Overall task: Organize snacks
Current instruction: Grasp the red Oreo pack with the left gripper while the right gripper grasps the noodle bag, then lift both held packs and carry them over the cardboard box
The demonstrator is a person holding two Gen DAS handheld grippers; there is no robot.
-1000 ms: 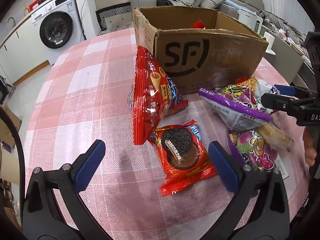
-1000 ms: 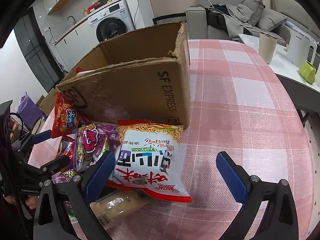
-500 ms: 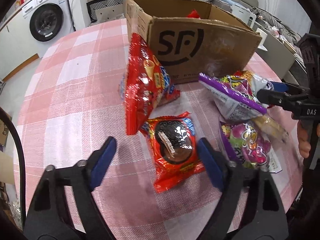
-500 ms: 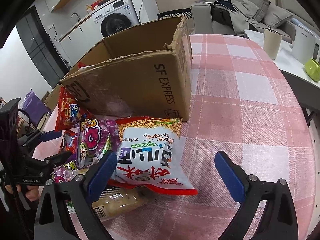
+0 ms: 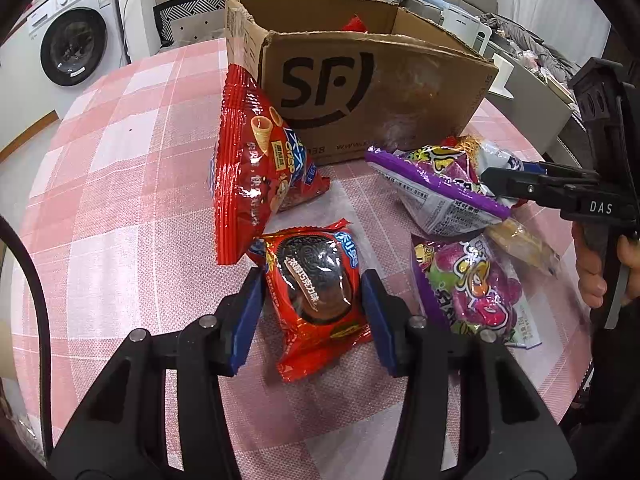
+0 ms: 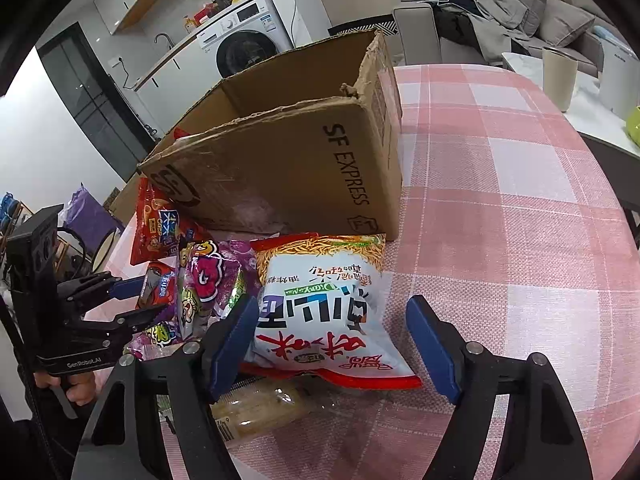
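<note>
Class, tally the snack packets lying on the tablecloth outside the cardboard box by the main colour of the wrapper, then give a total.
Red: 2 (cone snack bag, chocolate cookie packet)
Purple: 2 (upper purple bag, lower purple bag)
White: 1 (noodle snack bag)
Clear: 1 (clear-wrapped biscuit pack)
Total: 6
</note>
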